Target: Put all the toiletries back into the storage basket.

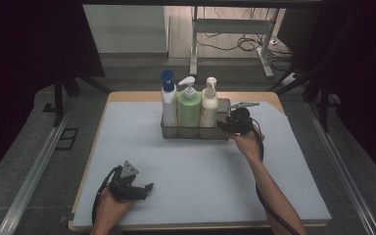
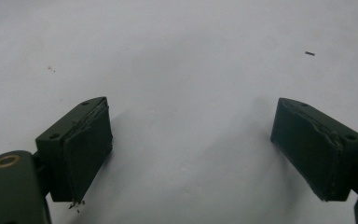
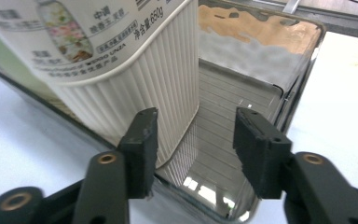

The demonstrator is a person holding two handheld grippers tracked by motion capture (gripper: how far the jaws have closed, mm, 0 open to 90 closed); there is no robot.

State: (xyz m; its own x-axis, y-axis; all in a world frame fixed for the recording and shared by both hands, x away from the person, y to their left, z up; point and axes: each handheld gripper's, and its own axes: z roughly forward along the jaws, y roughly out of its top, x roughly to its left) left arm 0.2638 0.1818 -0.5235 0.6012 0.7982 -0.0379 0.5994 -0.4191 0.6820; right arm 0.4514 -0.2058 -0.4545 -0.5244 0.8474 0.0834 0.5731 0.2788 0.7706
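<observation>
A metal basket (image 1: 196,133) stands at the far middle of the mat and holds three upright bottles: a white one with a blue cap (image 1: 169,103), a green pump bottle (image 1: 189,108) and a cream pump bottle (image 1: 209,105). My right gripper (image 1: 223,125) is at the basket's right end, beside the cream bottle. In the right gripper view the gripper (image 3: 196,135) is open: the ribbed cream bottle (image 3: 121,56) stands just past the left jaw, and only the bare basket floor (image 3: 223,102) shows in the gap. My left gripper (image 1: 147,190) rests at the front left, open (image 2: 191,135) over bare mat.
A pale blue-grey mat (image 1: 200,171) covers most of the wooden table (image 1: 127,95). The right end of the basket, past the cream bottle, holds nothing. Behind the table are a white desk frame (image 1: 264,49) and cables on the floor. Metal rails run along both sides.
</observation>
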